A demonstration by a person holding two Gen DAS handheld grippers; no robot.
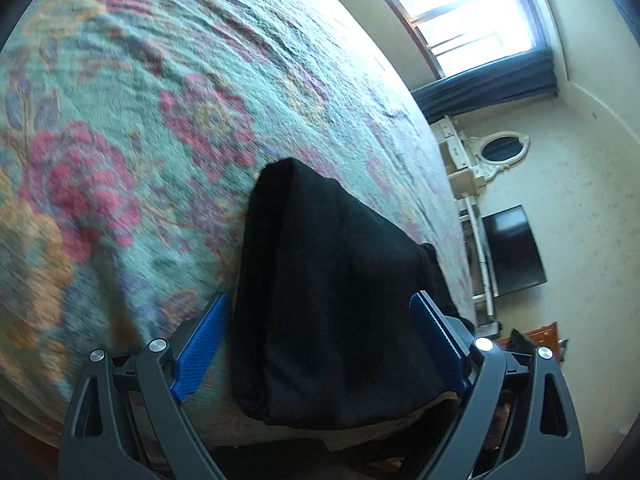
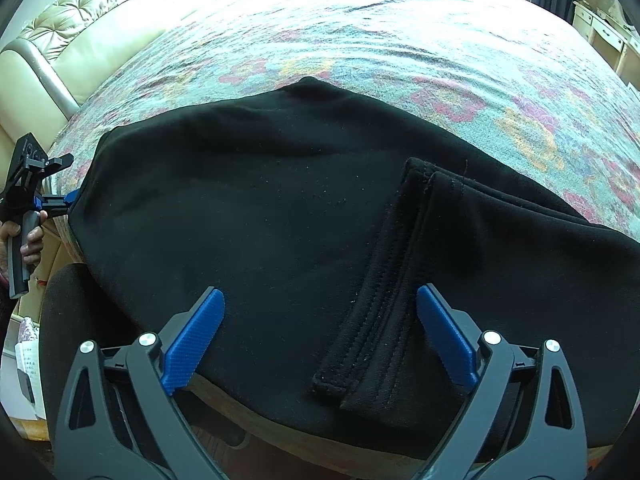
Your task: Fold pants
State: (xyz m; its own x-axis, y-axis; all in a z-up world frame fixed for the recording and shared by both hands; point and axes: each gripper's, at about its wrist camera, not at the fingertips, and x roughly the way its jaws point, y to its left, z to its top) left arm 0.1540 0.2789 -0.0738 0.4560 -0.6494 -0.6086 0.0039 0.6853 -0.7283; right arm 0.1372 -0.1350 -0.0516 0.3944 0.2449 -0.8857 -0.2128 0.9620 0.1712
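Black pants (image 2: 260,200) lie folded on the floral bedspread (image 2: 400,48), close to the bed's near edge. Their stitched hem ends (image 2: 392,300) are doubled back on top and run toward me. My right gripper (image 2: 320,292) hovers over them, open, its blue pads wide on either side of the hems without pressing. In the left wrist view the pants (image 1: 312,240) sit end-on between the spread pads of my left gripper (image 1: 320,300), which is open. The same gripper (image 2: 56,196) shows at the pants' left edge, held by a hand (image 2: 28,240).
A cream tufted headboard (image 2: 80,20) borders the bed on the far left. A window (image 1: 460,8), a white dresser (image 1: 468,168) and a dark screen (image 1: 514,252) lie beyond the bed. A dark rounded object (image 2: 80,300) sits below the bed's near edge.
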